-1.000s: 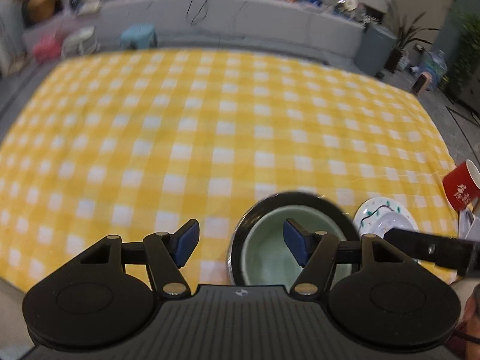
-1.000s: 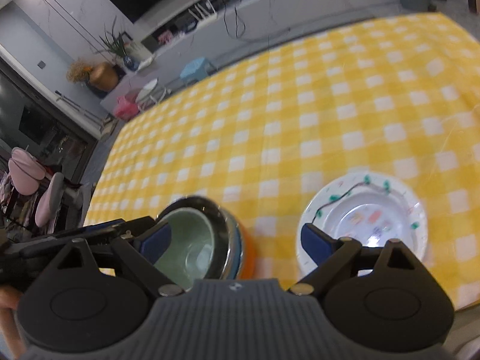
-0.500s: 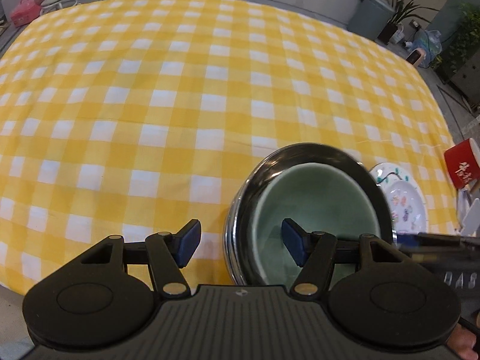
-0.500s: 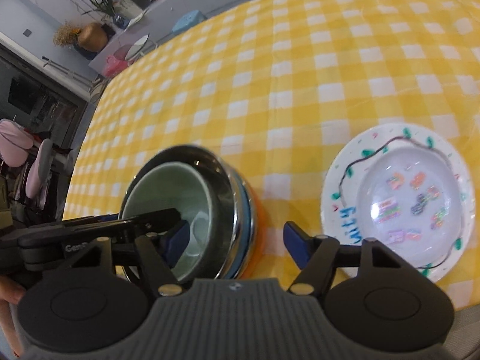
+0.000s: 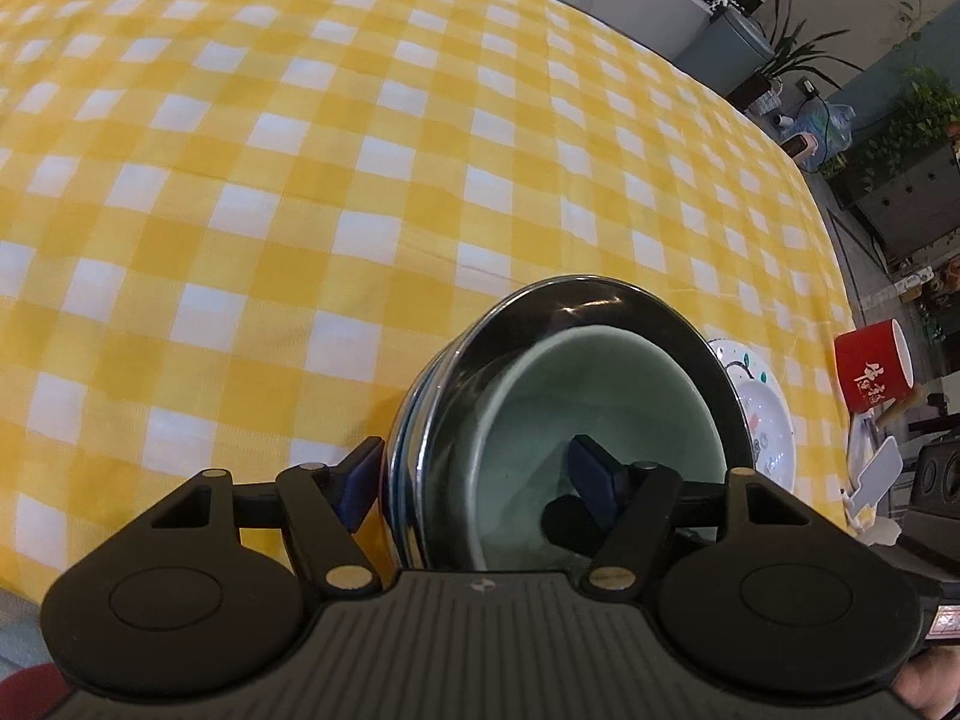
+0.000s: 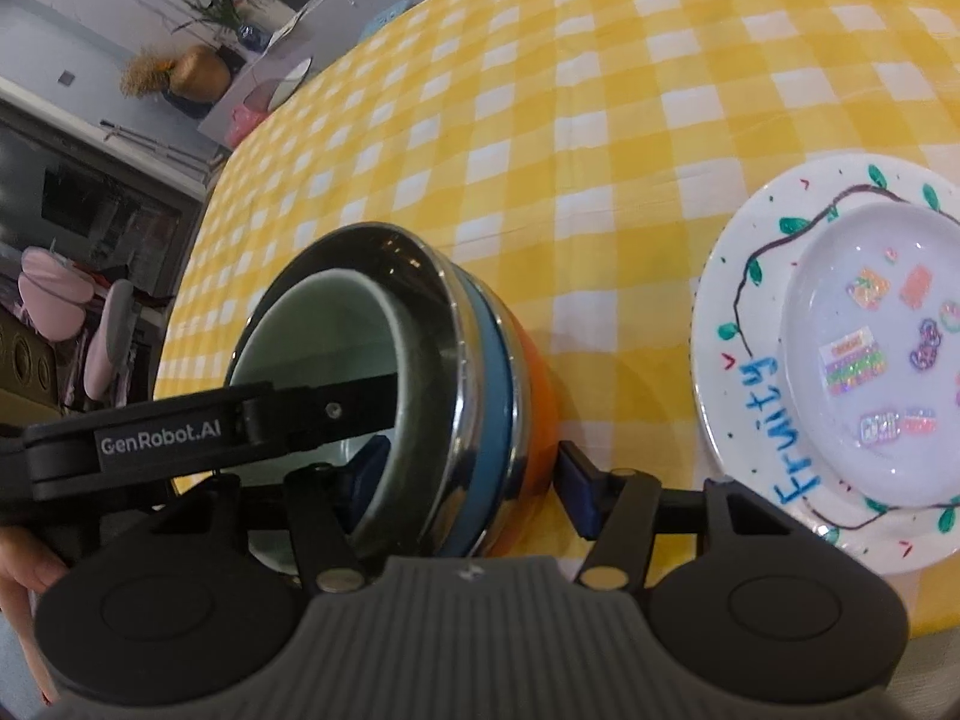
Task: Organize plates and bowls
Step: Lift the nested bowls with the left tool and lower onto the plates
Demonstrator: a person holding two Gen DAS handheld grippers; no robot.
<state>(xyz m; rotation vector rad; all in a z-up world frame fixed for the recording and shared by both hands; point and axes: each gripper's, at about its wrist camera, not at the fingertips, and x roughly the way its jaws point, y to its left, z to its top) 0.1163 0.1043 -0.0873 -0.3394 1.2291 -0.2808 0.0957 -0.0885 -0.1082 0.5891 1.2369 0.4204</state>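
Left tool (image 5: 474, 480) open wide, straddling near-left wall of bowl stack (image 5: 570, 420): one finger outside on the left, other inside green bowl (image 5: 606, 396). No clamp seen. Right tool (image 6: 471, 480) also open wide, straddling near-right wall: one finger inside green bowl, other outside by orange bowl (image 6: 534, 372). Stack = green bowl in steel bowl (image 6: 420, 276), blue rim (image 6: 492, 348) under that, orange at bottom; looks tilted, sits on yellow check surface (image 5: 300, 180) near front edge. Just beside, to the right: white plate (image 6: 738, 324) w/ "Fruity" lettering, small dish (image 6: 870, 348) w/ stickers on it. Red cup (image 5: 870, 372) further right.
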